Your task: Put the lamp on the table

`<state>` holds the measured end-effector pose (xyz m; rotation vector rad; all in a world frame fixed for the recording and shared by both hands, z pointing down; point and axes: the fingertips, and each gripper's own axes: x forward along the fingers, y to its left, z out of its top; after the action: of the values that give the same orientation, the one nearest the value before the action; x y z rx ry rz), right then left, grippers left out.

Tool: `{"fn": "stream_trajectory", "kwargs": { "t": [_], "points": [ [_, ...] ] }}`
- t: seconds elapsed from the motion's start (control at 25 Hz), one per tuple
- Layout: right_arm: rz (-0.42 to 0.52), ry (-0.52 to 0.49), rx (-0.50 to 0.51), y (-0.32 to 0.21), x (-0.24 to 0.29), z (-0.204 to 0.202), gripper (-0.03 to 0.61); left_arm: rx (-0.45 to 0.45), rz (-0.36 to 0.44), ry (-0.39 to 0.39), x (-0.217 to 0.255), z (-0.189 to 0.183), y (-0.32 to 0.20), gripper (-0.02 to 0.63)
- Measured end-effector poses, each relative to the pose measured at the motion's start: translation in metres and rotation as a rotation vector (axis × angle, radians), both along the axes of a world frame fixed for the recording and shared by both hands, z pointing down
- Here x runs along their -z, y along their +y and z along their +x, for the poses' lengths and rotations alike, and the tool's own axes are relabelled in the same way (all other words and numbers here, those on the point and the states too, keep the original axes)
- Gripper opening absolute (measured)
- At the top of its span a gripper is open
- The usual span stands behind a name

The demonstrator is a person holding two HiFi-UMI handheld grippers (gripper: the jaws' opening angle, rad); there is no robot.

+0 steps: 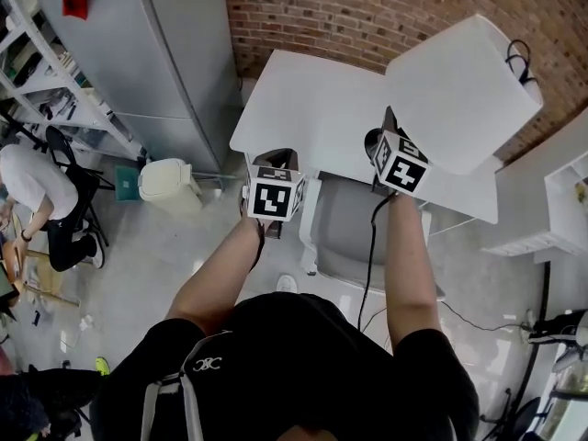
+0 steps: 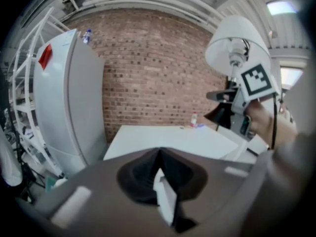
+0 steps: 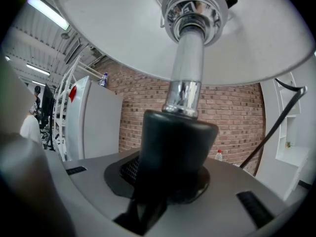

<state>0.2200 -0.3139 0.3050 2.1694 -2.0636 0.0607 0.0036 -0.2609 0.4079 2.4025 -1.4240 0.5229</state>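
Observation:
The lamp has a wide white shade (image 1: 459, 90), a chrome stem (image 3: 187, 78) and a black lower part (image 3: 173, 152). My right gripper (image 1: 381, 143) is shut on that black part and holds the lamp upright in the air, above the right end of the white table (image 1: 303, 108). In the left gripper view the shade (image 2: 237, 43) hangs at the upper right over the right gripper (image 2: 237, 102). My left gripper (image 1: 274, 186) hovers at the table's near edge; its jaws (image 2: 160, 181) meet with nothing between them. The lamp's black cord (image 1: 370, 246) trails down along my right forearm.
A tall grey cabinet (image 1: 147, 53) stands left of the table against the brick wall (image 1: 367, 7). A white bin (image 1: 168, 184) sits on the floor beside it. A grey chair (image 1: 354, 232) is tucked at the table. A small bottle (image 2: 193, 119) stands at the table's far edge. A person (image 1: 37, 191) sits far left.

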Motion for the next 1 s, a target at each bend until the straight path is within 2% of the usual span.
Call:
{"fn": "stream_trajectory", "kwargs": {
  "t": [0.24,0.68,1.0],
  "points": [
    [-0.025,0.008,-0.042,-0.052,-0.038,0.032,0.098,0.017,-0.073,-0.045,-0.032,-0.006,-0.03,-0.002],
    [-0.142,-0.003,-0.049,-0.127,-0.155,0.058,0.097,0.017,-0.19,-0.095,-0.094,-0.008,-0.064,-0.002],
    [-0.216,0.02,-0.128,-0.184,-0.233,0.078,0.097,0.033,-0.249,-0.145,-0.135,-0.02,-0.102,-0.002]
  ]
}}
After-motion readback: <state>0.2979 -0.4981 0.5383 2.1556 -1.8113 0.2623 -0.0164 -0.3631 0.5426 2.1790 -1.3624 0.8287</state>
